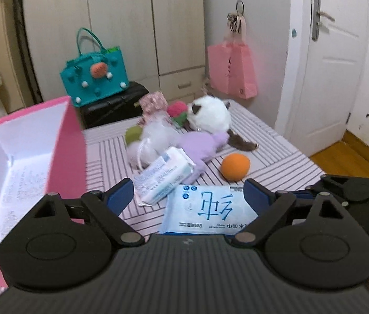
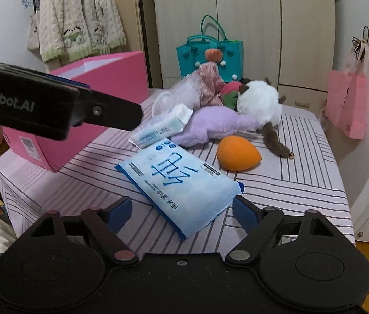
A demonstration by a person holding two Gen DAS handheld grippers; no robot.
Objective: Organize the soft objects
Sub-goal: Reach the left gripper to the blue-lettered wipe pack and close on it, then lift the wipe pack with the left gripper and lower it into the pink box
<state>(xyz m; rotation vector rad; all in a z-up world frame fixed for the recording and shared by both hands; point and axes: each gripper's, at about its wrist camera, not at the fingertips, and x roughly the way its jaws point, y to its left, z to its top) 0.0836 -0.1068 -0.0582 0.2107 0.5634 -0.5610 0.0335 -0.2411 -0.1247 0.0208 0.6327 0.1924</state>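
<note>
Left gripper (image 1: 188,196): wide apart over wipes pack (image 1: 208,213), gripping nothing
Right gripper (image 2: 182,209): wide apart, straddling pack's corner, no grip

You have a flat pale-blue wet-wipes pack (image 2: 182,183) lying face up on the striped cover, nearest you at 6 o'clock of the pile. At its 12 o'clock a smaller white tissue packet (image 2: 162,125) leans tilted against a lilac plush (image 2: 216,124). The orange egg-shaped sponge (image 2: 238,152) lies alone at 3 o'clock of the wipes — apart from them. Behind, at 1 o'clock, a white fluffy plush cat (image 2: 260,102) with brown ears rests on the lilac one. The pink box (image 1: 24,162) stands open at 9 o'clock — white inside.
</note>
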